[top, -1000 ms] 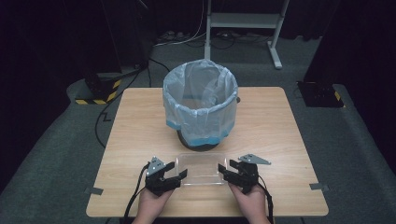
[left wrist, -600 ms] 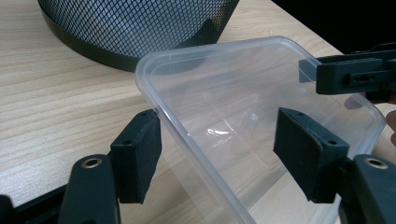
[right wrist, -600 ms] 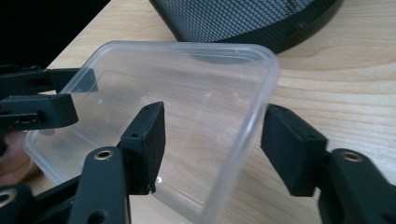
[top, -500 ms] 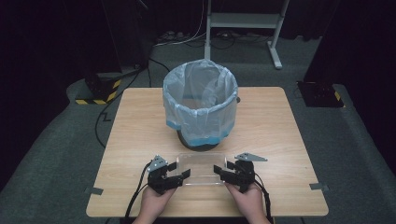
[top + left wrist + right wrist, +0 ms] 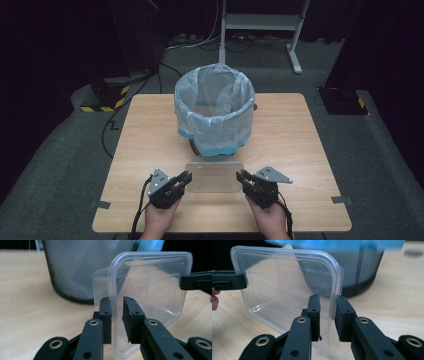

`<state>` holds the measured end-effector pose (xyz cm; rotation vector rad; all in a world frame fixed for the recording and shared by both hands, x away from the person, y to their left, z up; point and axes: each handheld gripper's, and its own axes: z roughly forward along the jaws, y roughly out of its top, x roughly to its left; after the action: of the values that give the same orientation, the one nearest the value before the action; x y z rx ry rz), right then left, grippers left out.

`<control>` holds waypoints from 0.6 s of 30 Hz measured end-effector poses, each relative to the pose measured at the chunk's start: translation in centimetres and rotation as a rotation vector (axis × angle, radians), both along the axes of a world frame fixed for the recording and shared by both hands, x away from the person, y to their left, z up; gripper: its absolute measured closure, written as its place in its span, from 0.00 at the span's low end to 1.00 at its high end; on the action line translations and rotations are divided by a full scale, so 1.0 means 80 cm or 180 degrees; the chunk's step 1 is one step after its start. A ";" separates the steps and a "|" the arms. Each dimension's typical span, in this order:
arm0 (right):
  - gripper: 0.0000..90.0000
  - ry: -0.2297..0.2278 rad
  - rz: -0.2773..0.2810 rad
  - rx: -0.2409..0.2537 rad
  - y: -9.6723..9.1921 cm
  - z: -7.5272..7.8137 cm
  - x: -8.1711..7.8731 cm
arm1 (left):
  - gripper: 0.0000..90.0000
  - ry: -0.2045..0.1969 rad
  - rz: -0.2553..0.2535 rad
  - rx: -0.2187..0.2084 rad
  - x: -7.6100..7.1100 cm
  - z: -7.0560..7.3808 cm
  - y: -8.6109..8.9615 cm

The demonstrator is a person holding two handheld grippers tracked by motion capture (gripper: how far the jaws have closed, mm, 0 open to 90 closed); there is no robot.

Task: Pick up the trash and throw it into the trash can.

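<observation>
Left gripper view first: the left tool was seen pinching the rim of a clear plastic container, with the thin edge caught between its two black pads, so it was clamped on that rim. Its jaws had just been closing, with the rim between them. Farther off in that same view, the other tool's black jaw was seen biting the opposite end of the container.

Pretty much the same deal was shown in the right gripper view: the right tool was pressed onto the container's other short edge, rim sandwiched between the pads, and its jaws had just been closing too.

In the high view, the container was held between the left tool and the right tool, each gripped in one of the person's hands at the near edge of the desk. Going by the gripper views, the container was tilted up with its open side turned toward the cameras, and whether its lower edge was touching the desk couldn't be told.

Just beyond the container, a black mesh bin was stood near the middle of the desk, lined with a pale blue bag folded over its rim. A grey carpeted floor was seen around the desk.
</observation>
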<state>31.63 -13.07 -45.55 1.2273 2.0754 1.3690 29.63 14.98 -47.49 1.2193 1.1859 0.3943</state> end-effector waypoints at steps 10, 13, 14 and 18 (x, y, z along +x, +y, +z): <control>0.83 -0.0525 0.0054 0.0169 -0.002 0.066 -0.033 | 0.87 -0.0636 0.0015 -0.0119 -0.045 0.069 0.001; 0.83 -0.0589 0.0072 0.0180 -0.002 0.076 -0.042 | 0.87 -0.0699 0.0029 -0.0130 -0.053 0.076 0.001; 0.83 -0.0590 0.0081 0.0178 -0.002 0.077 -0.043 | 0.87 -0.0708 0.0026 -0.0149 -0.058 0.077 0.001; 0.83 -0.0616 0.0073 0.0193 -0.002 0.079 -0.048 | 0.87 -0.0729 0.0016 -0.0155 -0.057 0.082 0.001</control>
<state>27.83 -13.20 -39.24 1.0513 1.9337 1.5072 25.06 15.09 -40.94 1.0979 0.9964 0.4926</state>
